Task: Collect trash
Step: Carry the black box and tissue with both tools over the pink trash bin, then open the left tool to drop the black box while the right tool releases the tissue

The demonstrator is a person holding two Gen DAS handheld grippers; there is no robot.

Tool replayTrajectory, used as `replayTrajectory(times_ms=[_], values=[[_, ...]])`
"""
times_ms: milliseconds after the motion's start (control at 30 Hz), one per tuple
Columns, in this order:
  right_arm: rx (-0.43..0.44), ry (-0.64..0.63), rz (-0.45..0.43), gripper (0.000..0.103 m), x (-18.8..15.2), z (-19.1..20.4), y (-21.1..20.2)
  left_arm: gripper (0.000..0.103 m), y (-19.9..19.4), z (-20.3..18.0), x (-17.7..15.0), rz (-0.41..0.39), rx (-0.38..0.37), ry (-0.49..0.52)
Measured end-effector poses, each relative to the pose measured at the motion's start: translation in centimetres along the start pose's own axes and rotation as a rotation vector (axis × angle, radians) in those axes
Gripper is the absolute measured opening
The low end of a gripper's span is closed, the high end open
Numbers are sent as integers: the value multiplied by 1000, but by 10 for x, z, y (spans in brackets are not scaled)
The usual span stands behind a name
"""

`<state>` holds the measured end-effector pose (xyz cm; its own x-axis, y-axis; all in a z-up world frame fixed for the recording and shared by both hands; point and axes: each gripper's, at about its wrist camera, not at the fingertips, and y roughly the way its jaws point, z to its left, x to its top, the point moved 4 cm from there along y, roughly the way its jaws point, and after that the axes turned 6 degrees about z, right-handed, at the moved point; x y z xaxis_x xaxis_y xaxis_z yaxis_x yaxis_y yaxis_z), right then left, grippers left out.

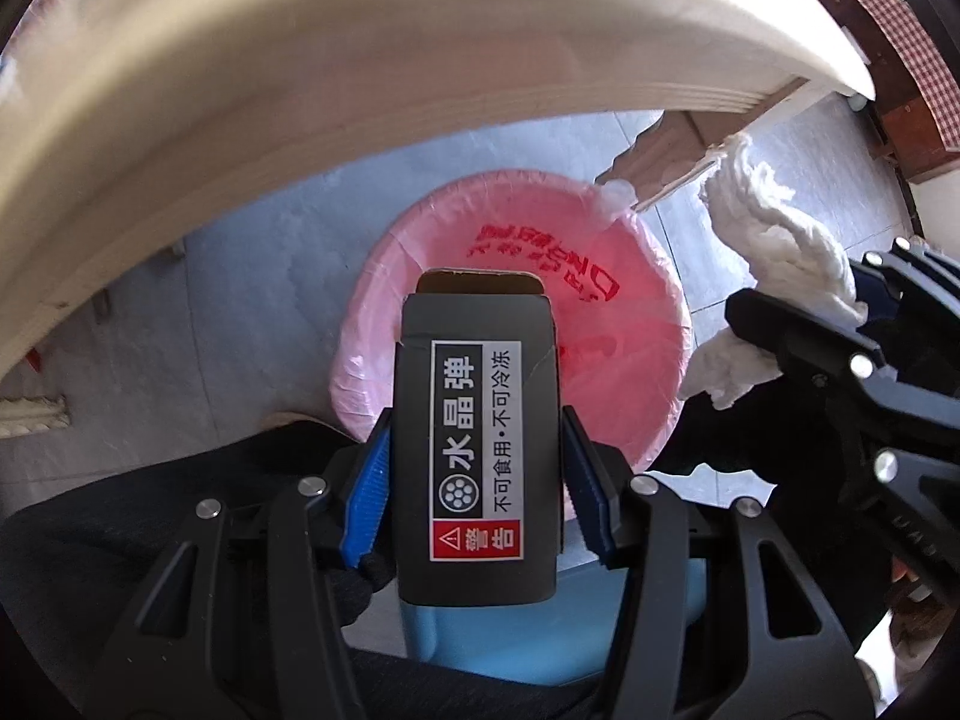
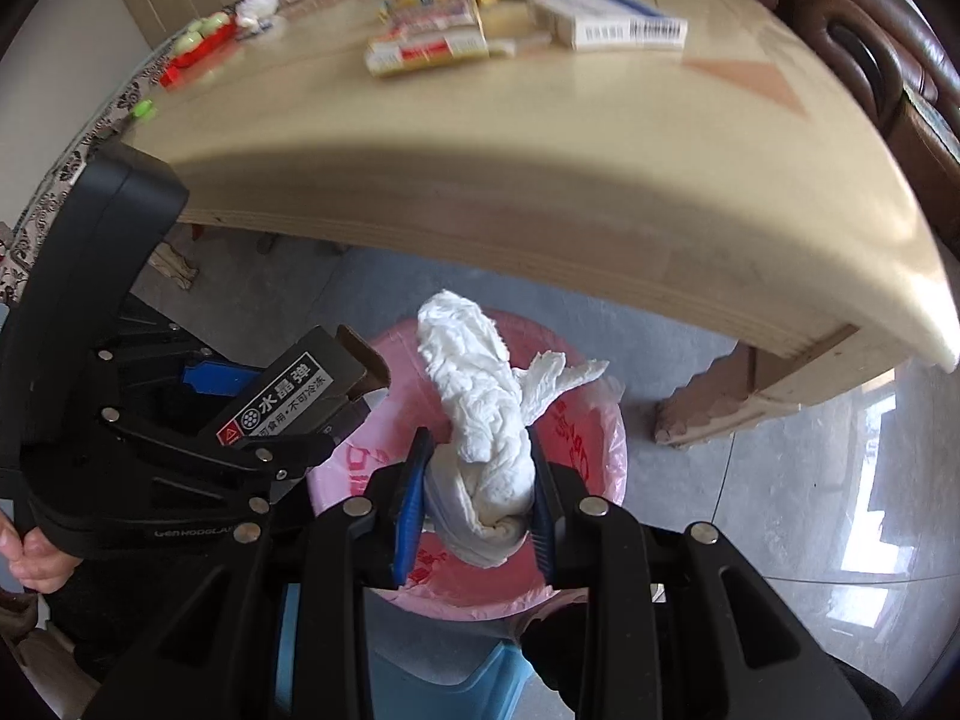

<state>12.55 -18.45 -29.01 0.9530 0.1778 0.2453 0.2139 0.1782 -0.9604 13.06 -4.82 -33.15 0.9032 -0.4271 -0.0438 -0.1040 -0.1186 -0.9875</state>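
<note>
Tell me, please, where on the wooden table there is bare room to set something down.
The near half of the wooden table is bare, from its front edge up to the row of small boxes. The far side is crowded: boxes, red and green items at the left edge.

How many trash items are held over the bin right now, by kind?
Dark box, in left gripper: 1
White tissue wad, in right gripper: 1
Total: 2, both above the pink-lined bin
</note>
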Motion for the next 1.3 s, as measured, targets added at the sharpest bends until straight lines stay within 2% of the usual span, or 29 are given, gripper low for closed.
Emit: replayTrajectory(times_ms=[400,767,900,1033,1300], values=[[23,37,164,29,-16,-21,80,52,73,8,15,146,-60,-66],[66,69,286,29,-27,-26,128,52,120,15,24,259,-81,-98],[72,76,327,29,-32,-28,144,52,134,18,28,284,-62,-103],[74,73,350,29,-33,-31,153,52,145,19,32,312,-104,-124],[68,67,357,30,-29,-28,161,52,145,20,36,309,-116,-129]])
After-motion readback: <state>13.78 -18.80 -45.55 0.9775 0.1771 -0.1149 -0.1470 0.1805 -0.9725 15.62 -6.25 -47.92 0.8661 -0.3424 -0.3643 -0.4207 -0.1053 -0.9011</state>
